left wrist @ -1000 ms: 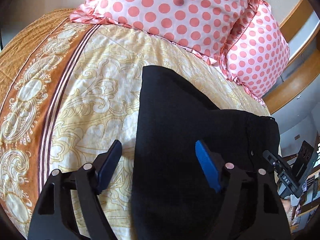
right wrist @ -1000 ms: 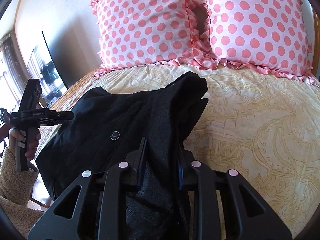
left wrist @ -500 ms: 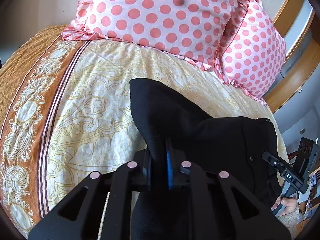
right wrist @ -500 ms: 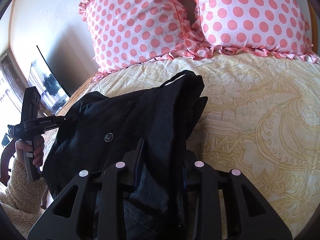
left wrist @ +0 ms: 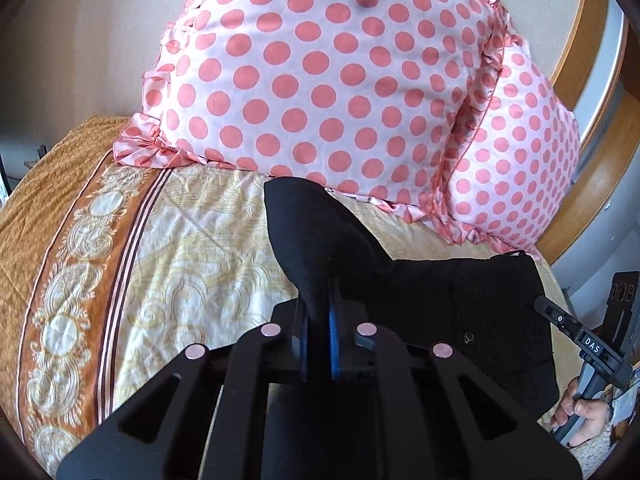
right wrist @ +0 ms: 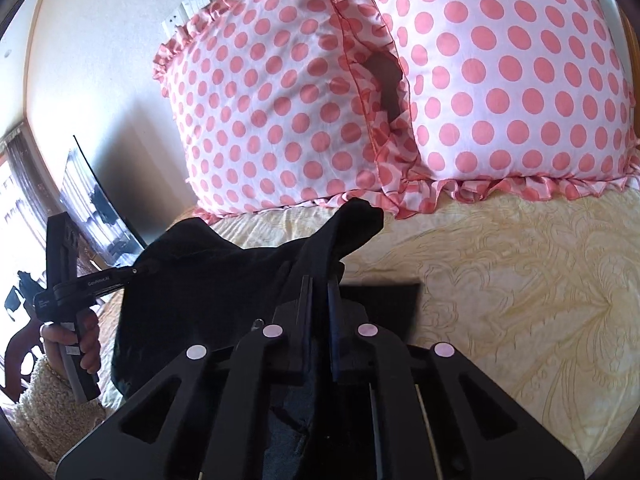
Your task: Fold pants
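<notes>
Black pants [left wrist: 460, 304] hang lifted above a yellow patterned bedspread [left wrist: 192, 264]. My left gripper [left wrist: 319, 320] is shut on a bunched edge of the pants, which peaks up in front of its blue pads. My right gripper [right wrist: 320, 304] is shut on another edge of the pants [right wrist: 208, 280]; the cloth sags between the two grips. Each view shows the other gripper: the right one [left wrist: 580, 344] at the far right of the left wrist view, the left one [right wrist: 80, 284] at the left of the right wrist view.
Two pink polka-dot pillows [left wrist: 340, 80] [right wrist: 500, 80] stand at the head of the bed. An orange border [left wrist: 68, 280] runs along the bedspread's left side. A wooden headboard [left wrist: 592, 140] curves behind the pillows. A dark screen [right wrist: 92, 200] stands left.
My left gripper closed on the pants' edge and lifted it. Both grippers rose and moved toward the pillows, carrying the pants up off the bedspread.
</notes>
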{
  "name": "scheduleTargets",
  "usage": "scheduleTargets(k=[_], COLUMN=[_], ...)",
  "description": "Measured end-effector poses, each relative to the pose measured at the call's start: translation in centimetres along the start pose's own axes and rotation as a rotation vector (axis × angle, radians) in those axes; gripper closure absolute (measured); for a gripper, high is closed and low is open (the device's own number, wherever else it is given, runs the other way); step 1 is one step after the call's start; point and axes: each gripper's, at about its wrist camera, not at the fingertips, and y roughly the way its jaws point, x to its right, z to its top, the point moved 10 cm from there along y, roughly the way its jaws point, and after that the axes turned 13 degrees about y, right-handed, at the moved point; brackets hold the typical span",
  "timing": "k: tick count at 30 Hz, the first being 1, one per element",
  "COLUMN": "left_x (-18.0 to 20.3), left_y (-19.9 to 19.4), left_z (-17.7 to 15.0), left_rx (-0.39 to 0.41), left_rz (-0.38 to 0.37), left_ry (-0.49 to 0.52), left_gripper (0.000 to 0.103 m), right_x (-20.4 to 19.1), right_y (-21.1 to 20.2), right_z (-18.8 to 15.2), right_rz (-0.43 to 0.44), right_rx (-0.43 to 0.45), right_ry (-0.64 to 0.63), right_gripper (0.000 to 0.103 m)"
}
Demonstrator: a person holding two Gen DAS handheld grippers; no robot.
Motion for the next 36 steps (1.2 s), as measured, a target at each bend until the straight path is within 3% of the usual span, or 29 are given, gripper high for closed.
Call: scheduleTargets(k=[3, 4, 6, 7, 11, 12, 13, 14, 17, 20, 21, 22, 25, 28, 30, 31, 32, 34, 36], left_x=[-1.9, -2.6, -3.7, -4.1, -4.3, -3.9, -3.3, -2.6, -0.8, -0.6, -0.5, -0.4, -0.1, 0.6, 1.1, 1.3, 1.3, 1.4, 2.0], left_y=[2.8, 3.3, 3.5, 3.1, -0.1, -1.1, -2.1, -2.9, -3.8, -3.4, -3.2, -3.1, -2.6, -2.4, -2.6, -2.8, -3.0, -3.6, -4.3], left_z=[-1.7, -2.6, -3.7, -4.0, -3.6, -3.3, -3.1, -2.9, -2.7, -3.1, -3.3, -3.6, -4.2, -4.5, -4.8, -5.0, -5.2, -5.7, -6.2], left_rx=[-0.1, -0.121, -0.134, -0.131, -0.071, -0.043, -0.019, 0.0, 0.008, -0.006, -0.014, -0.021, -0.03, -0.03, -0.024, -0.019, -0.016, -0.009, 0.006], left_rz=[0.029, 0.02, 0.036, 0.059, 0.138, 0.139, 0.132, 0.121, 0.123, 0.14, 0.128, 0.112, 0.097, 0.091, 0.088, 0.1, 0.126, 0.211, 0.251], left_ry=[-0.054, -0.082, -0.101, -0.099, -0.036, -0.015, 0.005, 0.022, 0.098, 0.122, 0.118, 0.114, 0.125, 0.145, 0.154, 0.166, 0.181, 0.224, 0.256], left_gripper=[0.095, 0.092, 0.074, 0.06, 0.037, 0.032, 0.025, 0.019, 0.016, 0.016, 0.016, 0.016, 0.016, 0.016, 0.016, 0.016, 0.016, 0.011, 0.009], right_x=[2.0, 2.6, 3.8, 4.3, 4.1, 3.8, 3.5, 3.4, 4.1, 4.6, 4.5, 4.1, 2.7, 2.6, 3.2, 3.6, 3.9, 4.3, 4.2], right_y=[2.2, 2.2, 1.8, 1.5, -1.1, -1.6, -1.7, -1.6, 0.1, 2.4, 2.9, 3.2, 3.3, 3.5, 3.8, 3.6, 3.2, 1.8, 0.0], right_z=[-1.3, -1.7, -2.4, -2.6, -3.0, -3.0, -2.9, -2.9, -2.8, -3.5, -3.7, -3.8, -3.3, -2.1, -2.5, -2.7, -2.9, -3.1, -3.2], right_rz=[-0.073, -0.084, -0.111, -0.124, -0.127, -0.128, -0.14, -0.148, -0.196, -0.152, -0.126, -0.101, -0.13, -0.141, -0.155, -0.168, -0.196, -0.257, -0.29], right_rx=[-0.07, -0.076, -0.083, -0.087, -0.038, -0.029, -0.028, -0.027, -0.06, -0.138, -0.149, -0.152, -0.121, -0.107, -0.127, -0.126, -0.117, -0.08, -0.028], right_ry=[0.023, 0.035, 0.068, 0.083, 0.084, 0.072, 0.061, 0.049, 0.036, 0.094, 0.101, 0.092, -0.004, -0.006, 0.001, 0.002, -0.003, -0.027, -0.058], right_gripper=[0.096, 0.094, 0.079, 0.068, 0.066, 0.061, 0.045, 0.037, 0.037, 0.04, 0.045, 0.06, 0.082, 0.087, 0.085, 0.077, 0.059, 0.034, 0.033])
